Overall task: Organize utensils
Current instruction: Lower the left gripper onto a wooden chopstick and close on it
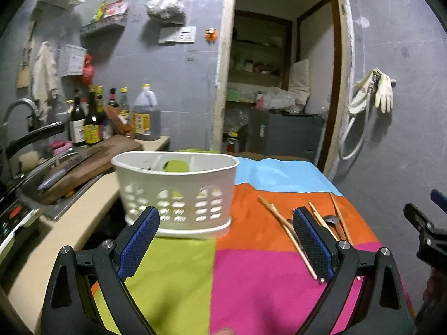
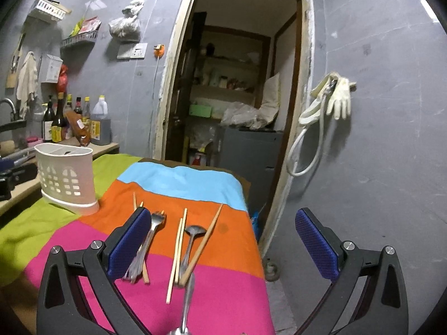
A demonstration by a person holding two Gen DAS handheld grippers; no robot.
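A white slotted utensil caddy stands on the colourful cloth, at the far left in the right wrist view. Wooden chopsticks, a metal fork and a metal spoon lie loose on the orange and pink patches; some chopsticks also show in the left wrist view. My left gripper is open and empty, just in front of the caddy. My right gripper is open and empty above the utensils, with the fork by its left finger.
A counter on the left holds sauce bottles, a chopping board with a knife and a sink. An open doorway is behind the table. Gloves and a hose hang on the right wall. The table's right edge drops off.
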